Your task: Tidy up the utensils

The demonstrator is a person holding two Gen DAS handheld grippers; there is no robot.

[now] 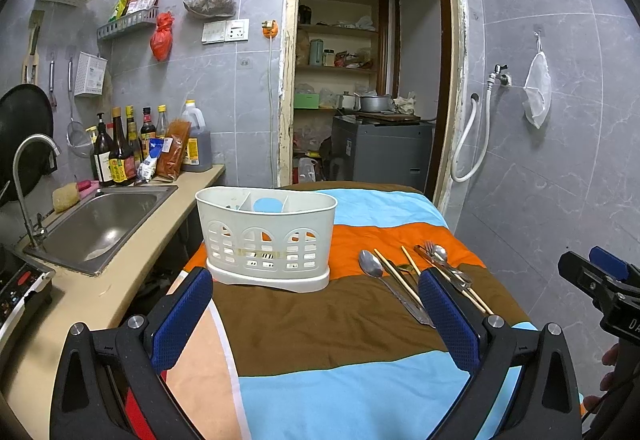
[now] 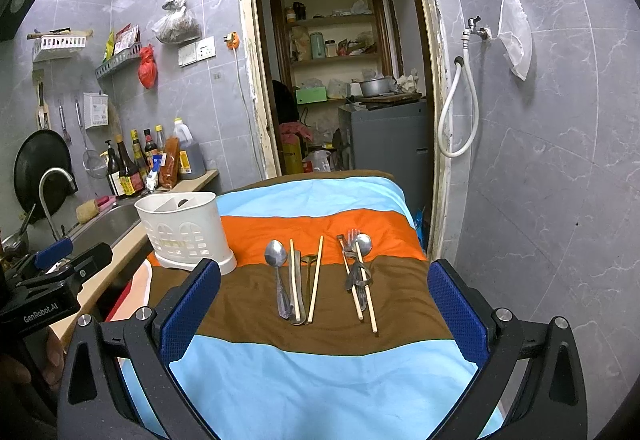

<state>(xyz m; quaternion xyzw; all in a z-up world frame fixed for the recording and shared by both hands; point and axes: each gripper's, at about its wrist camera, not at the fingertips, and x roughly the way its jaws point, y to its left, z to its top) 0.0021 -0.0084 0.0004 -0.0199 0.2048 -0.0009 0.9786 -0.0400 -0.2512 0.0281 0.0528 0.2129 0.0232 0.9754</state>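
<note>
A white slotted utensil caddy (image 1: 267,236) (image 2: 186,230) stands on the striped cloth, left of the cutlery. A metal spoon (image 1: 374,270) (image 2: 277,264) lies beside wooden chopsticks (image 2: 316,280) and a small dark spoon. Further right, a fork, another spoon and more chopsticks lie in a crossed pile (image 1: 440,260) (image 2: 358,268). My left gripper (image 1: 316,316) is open over the brown stripe, in front of the caddy. My right gripper (image 2: 324,304) is open, just short of the cutlery handles. Nothing is held in either.
The table's striped cloth (image 2: 320,380) is blue, brown and orange. A steel sink (image 1: 102,224) with a tap, sauce bottles (image 1: 120,152) and a stove edge sit on the counter to the left. An open doorway (image 2: 340,80) lies behind, with a tiled wall and a hose (image 2: 456,112) at right.
</note>
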